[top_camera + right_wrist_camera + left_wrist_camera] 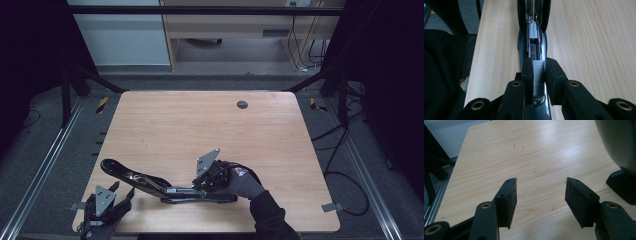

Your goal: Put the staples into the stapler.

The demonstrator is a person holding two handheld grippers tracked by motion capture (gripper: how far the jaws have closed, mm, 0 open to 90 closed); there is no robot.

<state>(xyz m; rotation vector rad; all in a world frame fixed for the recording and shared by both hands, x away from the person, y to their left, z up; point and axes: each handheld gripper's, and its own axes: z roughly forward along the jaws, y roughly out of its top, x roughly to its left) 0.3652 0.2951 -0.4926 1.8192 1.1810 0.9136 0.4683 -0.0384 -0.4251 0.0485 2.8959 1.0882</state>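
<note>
Light wood-grain counter [210,125] on grey floor. Right gripper [539,75] jaws clamp staple strip [538,75] over open stapler [150,182]; left gripper [540,195] jaws apart.

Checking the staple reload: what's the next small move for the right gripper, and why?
Probably ease the right gripper forward and down to seat the staple strip in the open stapler channel. The strip is pinched between its jaws, lined up over the exposed magazine. The left gripper is open over bare table.
</note>
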